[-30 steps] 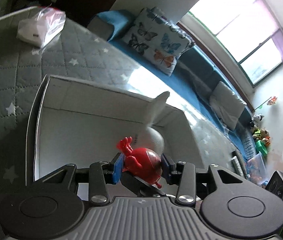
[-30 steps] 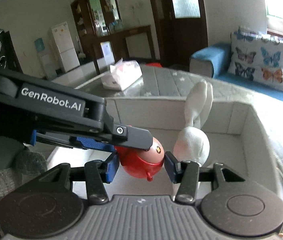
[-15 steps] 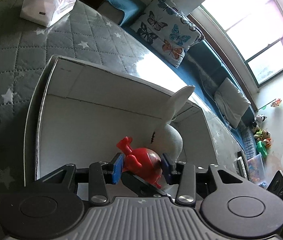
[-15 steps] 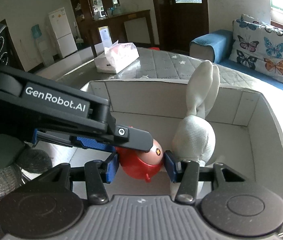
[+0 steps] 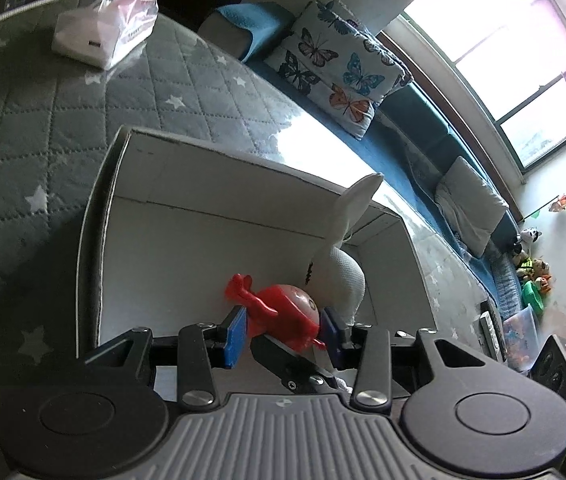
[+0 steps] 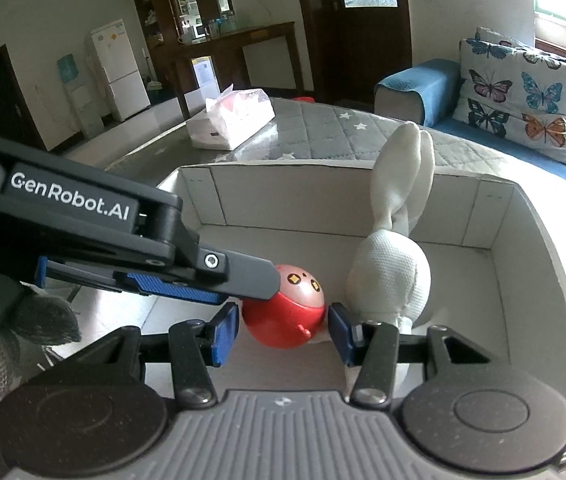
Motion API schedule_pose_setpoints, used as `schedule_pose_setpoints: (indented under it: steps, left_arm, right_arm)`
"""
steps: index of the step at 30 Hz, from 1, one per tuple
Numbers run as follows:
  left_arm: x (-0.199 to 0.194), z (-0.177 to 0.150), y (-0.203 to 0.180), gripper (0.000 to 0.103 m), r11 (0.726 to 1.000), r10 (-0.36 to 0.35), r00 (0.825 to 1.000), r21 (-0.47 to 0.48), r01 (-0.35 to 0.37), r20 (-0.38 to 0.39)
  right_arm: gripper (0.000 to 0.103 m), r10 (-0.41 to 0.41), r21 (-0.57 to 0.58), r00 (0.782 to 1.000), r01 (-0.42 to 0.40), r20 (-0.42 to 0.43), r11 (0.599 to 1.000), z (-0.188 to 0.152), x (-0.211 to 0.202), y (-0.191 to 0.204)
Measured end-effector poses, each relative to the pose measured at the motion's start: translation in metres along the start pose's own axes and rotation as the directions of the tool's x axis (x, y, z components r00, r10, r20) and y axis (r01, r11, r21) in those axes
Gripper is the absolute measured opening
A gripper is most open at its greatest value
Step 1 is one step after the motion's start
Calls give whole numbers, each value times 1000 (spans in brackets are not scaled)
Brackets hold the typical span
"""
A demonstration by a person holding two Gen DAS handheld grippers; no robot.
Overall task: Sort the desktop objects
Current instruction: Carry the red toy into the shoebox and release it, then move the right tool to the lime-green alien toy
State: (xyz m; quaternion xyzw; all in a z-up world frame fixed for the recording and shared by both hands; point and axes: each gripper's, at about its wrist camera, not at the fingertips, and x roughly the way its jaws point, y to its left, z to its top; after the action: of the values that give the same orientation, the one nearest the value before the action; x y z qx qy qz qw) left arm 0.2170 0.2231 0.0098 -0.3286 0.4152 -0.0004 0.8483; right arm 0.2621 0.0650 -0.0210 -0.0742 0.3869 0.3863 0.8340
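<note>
Left gripper (image 5: 285, 334): it is clamped on the red round toy figure (image 5: 287, 312). A blue pad is pressed to each flank, so the smooth ball-shaped body is kept from rolling out.

Right gripper (image 6: 283, 334): it is set astride the same toy from the other side, crossing the left tool. Its pads are seen very close to the toy's sides with only slivers of gap. Whether it is squeezing or slack cannot be told.

Red toy figure: it is held inside the white cardboard box (image 6: 283, 208), near the front-left part and just beside the rabbit. Whether its base is resting on the box floor is hidden by the grippers.

White cloth rabbit (image 6: 393, 280): it is stood upright in the box, ears raised above the rim. It appears to be propped on its own round body.

Tissue pack (image 6: 231, 120): it is left outside the box on the quilted star-print cover (image 5: 23, 120), well apart from the toys.

Gloved hand (image 6: 23, 332): the left tool is carried by it, at the left edge of the right-wrist view.

Stage, as judged: two toys are gathered within the box, as sorting would want. The doubled hold would suit a toy being set down beside the rabbit or one being passed between tools. Neither reading is settled by the views.
</note>
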Motion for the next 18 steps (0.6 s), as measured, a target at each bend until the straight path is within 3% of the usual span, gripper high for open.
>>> schedule_pose_setpoints:
  steps: [5, 8, 10, 12, 18]
  left_arm:
    - [-14, -8, -9, 43, 999, -3, 999, 34, 1, 35]
    - [-24, -14, -16, 43, 998, -10, 998, 55, 7, 58]
    - [-31, -18, -21, 43, 998, -16, 997, 70, 11, 73]
    - [-36, -25, -28, 43, 996, -30, 996, 88, 23, 82]
    - [-44, -52, -46, 43, 988, -63, 995, 145, 51, 76]
  right_arm:
    - [53, -15, -30, 999, 16, 30, 999, -4, -16, 6]
    - [65, -21, -36, 998, 24, 64, 999, -8, -35, 6]
    - [66, -23, -38, 996, 26, 85, 999, -11, -48, 6]
    - [75, -31, -45, 994, 36, 102, 998, -16, -62, 7]
    - [87, -61, -44, 986, 69, 152, 997, -42, -103, 4]
